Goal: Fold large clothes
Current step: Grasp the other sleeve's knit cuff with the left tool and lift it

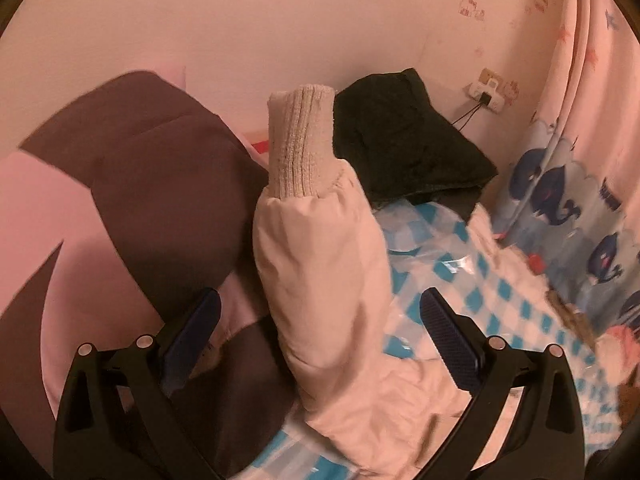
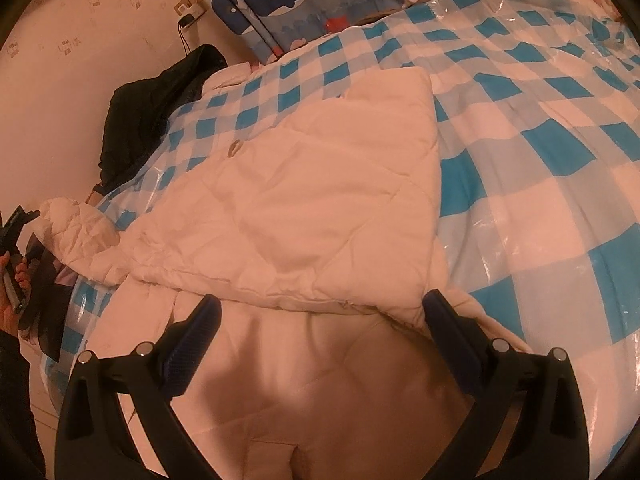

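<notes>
One cream quilted jacket (image 2: 288,216) lies on the blue-checked bed cover (image 2: 560,152), its folded panel's edges straight, with open cover to the right. Right tool (image 2: 320,320) spread wide, empty, above the jacket. Left tool (image 1: 320,312) wide open astride one sleeve (image 1: 320,248), apparently ungripped. One dark garment (image 1: 404,140) by the wall.

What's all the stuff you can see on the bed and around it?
Quilted jacket: one, cream, folded on the bed; its sleeve with ribbed cuff lies between the left gripper's fingers.
Checked cover: one, blue and white, over the bed.
Dark garment: one, black, by the wall.
Brown cloth: one, left of the sleeve.
Whale curtain: one, blue and pink.
Wall socket: one, white.
Left gripper: black, open.
Right gripper: black, open.
</notes>
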{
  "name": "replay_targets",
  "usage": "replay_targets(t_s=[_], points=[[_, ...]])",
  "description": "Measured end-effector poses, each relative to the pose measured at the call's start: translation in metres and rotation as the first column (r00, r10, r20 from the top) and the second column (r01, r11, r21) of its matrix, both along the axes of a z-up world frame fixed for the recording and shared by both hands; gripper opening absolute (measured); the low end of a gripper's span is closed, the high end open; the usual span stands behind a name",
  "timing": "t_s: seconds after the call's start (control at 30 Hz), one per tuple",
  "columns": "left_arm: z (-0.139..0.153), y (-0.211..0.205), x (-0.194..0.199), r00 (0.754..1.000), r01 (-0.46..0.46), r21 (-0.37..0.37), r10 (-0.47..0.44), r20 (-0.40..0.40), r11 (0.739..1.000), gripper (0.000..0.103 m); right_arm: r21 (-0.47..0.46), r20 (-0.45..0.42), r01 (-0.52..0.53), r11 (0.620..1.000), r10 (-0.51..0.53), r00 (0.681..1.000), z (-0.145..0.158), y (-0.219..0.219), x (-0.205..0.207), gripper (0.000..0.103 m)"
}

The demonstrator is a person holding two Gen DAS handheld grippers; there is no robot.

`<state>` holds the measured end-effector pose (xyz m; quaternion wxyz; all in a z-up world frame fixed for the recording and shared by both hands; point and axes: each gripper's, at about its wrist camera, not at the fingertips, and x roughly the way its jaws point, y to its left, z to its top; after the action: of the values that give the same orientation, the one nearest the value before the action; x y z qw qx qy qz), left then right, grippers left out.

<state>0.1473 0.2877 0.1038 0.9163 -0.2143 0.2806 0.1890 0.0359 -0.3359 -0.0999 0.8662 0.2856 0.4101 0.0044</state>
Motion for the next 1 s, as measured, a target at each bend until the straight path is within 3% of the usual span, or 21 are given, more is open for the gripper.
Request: replay_targets(t_s=[0.07, 0.1, 0.17, 0.23, 0.37, 0.47, 0.53, 0.6, 0.67, 0.7, 0.8, 0.9, 1.0], points=[[-0.003, 0.002, 0.007, 1.0, -0.018, 0.003, 0.018, -0.021, 1.0, 0.094, 0.007, 0.008, 0.0, 1.0, -0.001, 1.0, 0.0, -0.001, -0.001, 0.097], [-0.004, 0.004, 0.008, 0.999, -0.025, 0.0, 0.025, -0.02, 1.0, 0.086, 0.011, 0.011, 0.0, 1.0, 0.0, 1.0, 0.0, -0.003, -0.001, 0.097], [-0.007, 0.009, 0.013, 1.0, 0.008, -0.064, -0.01, -0.025, 0.998, 0.017, 0.019, 0.021, 0.0, 1.0, -0.001, 1.0, 0.001, -0.004, -0.003, 0.097], [-0.01, 0.013, 0.014, 0.999, 0.041, -0.108, -0.041, 0.004, 0.993, 0.012, 0.006, 0.031, 0.003, 1.0, -0.003, 1.0, 0.006, -0.003, -0.005, 0.097], [-0.008, 0.008, 0.006, 0.996, 0.078, -0.1, -0.073, 0.048, 0.992, 0.01, -0.128, 0.148, -0.026, 0.991, 0.045, 0.988, 0.043, 0.016, -0.011, 0.097], [-0.002, -0.001, 0.001, 0.99, 0.109, -0.111, -0.098, 0.1, 0.988, 0.01, -0.22, 0.14, -0.072, 0.973, 0.105, 0.985, 0.062, 0.03, 0.008, 0.096], [0.004, -0.01, -0.002, 0.983, 0.141, -0.111, -0.126, 0.135, 0.984, 0.01, -0.245, 0.095, -0.093, 0.965, 0.119, 0.988, 0.059, 0.033, 0.026, 0.096], [0.015, -0.027, -0.006, 0.968, 0.193, -0.106, -0.171, 0.181, 0.975, 0.01, -0.248, -0.036, -0.14, 0.959, 0.135, 0.99, 0.036, 0.036, 0.052, 0.096], [0.025, -0.044, -0.01, 0.955, 0.236, -0.098, -0.212, 0.209, 0.967, 0.01, -0.24, -0.174, -0.194, 0.951, 0.155, 0.972, 0.004, 0.041, 0.068, 0.097], [0.032, -0.06, -0.011, 0.937, 0.285, -0.095, -0.256, 0.236, 0.954, 0.01, -0.264, -0.214, -0.222, 0.939, 0.167, 0.962, -0.014, 0.047, 0.072, 0.097], [0.044, -0.099, -0.012, 0.899, 0.375, -0.07, -0.345, 0.27, 0.924, 0.009, -0.278, -0.185, -0.214, 0.936, 0.167, 0.968, -0.011, 0.049, 0.068, 0.097], [0.052, -0.156, -0.008, 0.834, 0.491, -0.056, -0.451, 0.317, 0.869, 0.009, -0.18, -0.107, -0.175, 0.968, 0.157, 0.982, -0.005, 0.034, 0.058, 0.097], [0.048, -0.206, 0.0, 0.779, 0.578, -0.06, -0.529, 0.336, 0.814, 0.009, -0.014, 0.059, -0.143, 0.99, 0.144, 0.988, 0.009, 0.014, 0.045, 0.097]])
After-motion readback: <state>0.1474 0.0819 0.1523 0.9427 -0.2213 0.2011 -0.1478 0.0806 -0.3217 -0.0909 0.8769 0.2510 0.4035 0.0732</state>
